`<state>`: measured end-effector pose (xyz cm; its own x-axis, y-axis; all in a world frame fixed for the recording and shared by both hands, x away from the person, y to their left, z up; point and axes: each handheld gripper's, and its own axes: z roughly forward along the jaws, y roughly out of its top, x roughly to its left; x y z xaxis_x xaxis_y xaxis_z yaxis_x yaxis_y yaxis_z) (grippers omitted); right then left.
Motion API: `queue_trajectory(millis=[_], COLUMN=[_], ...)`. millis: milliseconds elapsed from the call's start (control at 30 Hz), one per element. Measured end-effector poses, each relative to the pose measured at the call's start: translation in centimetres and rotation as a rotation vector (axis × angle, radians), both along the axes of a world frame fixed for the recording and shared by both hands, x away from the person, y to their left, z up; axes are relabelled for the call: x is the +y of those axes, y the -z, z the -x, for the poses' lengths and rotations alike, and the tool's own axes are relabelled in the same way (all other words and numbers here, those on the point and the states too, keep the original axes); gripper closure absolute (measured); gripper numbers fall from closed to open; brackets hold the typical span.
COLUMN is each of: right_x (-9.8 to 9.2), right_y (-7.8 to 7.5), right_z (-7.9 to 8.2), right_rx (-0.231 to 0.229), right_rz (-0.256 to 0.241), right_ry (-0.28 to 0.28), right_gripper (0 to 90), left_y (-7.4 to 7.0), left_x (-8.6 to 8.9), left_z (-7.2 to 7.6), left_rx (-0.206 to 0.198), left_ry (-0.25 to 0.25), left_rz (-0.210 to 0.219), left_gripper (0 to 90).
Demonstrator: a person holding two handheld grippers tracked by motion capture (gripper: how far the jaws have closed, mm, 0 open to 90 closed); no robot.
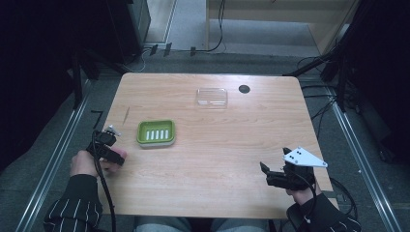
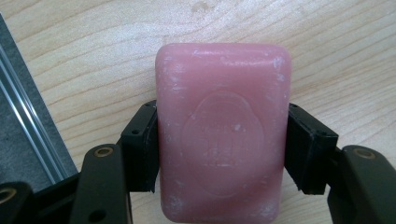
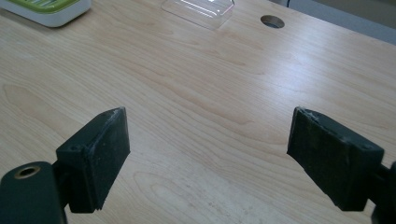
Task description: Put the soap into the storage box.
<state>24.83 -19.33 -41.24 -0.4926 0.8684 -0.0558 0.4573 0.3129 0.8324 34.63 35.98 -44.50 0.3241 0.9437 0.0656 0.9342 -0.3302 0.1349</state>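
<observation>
Nearest, the left gripper (image 2: pixel 219 154) has its fingers (image 2: pixel 140 144) clamped on the long sides of a pink soap bar (image 2: pixel 223 130) — the bar sits squarely between them, its far end reaching past the fingertips over the tabletop (image 1: pixel 217 159). Across at the near right edge, the right gripper (image 3: pixel 210 154) hovers with its fingers wide apart, nothing between them. A little farther on, just beside the left gripper, lies the green soap dish (image 1: pixel 155 132), its slotted bed bare. The step in hand looks like carrying the bar to that dish; done well, it means keeping the squeeze even so the slick bar does not twist, bringing it in level over the slots, and letting go only once it rests flat. Farthest off lies a clear lid (image 1: pixel 212 96), with a dark hole (image 1: pixel 244 89) beside it.
</observation>
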Motion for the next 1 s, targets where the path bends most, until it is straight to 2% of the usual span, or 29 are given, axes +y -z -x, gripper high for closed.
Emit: queue_trajectory(millis=[367,533,700,833,1000], right_x=[0.1,0.0,0.0,0.0,-0.1], right_y=[0.0,0.0,0.0,0.0,0.0], right_z=[0.0,0.0,0.0,0.1,0.2], right_rx=[0.003,0.003,0.004,0.006,0.004], right_rz=[0.003,0.0,0.002,0.0,0.003], right_ry=[0.0,0.001,0.001,0.006,0.007], right_gripper=[13.8,13.7,13.8,13.7,13.8], left_y=[-0.5,-1.0,-1.2,-1.3,-1.7], left_x=[-0.3,-0.6,-1.0,-1.2,-1.4], left_z=[0.3,0.3,0.3,0.2,0.2], left_rx=[-0.003,0.001,0.011,0.024,0.018], left_ry=[0.02,0.061,0.104,0.122,0.142], left_rz=[-0.005,-0.023,-0.02,-0.022,-0.025], left_gripper=[38.3,38.3,38.4,38.3,38.4])
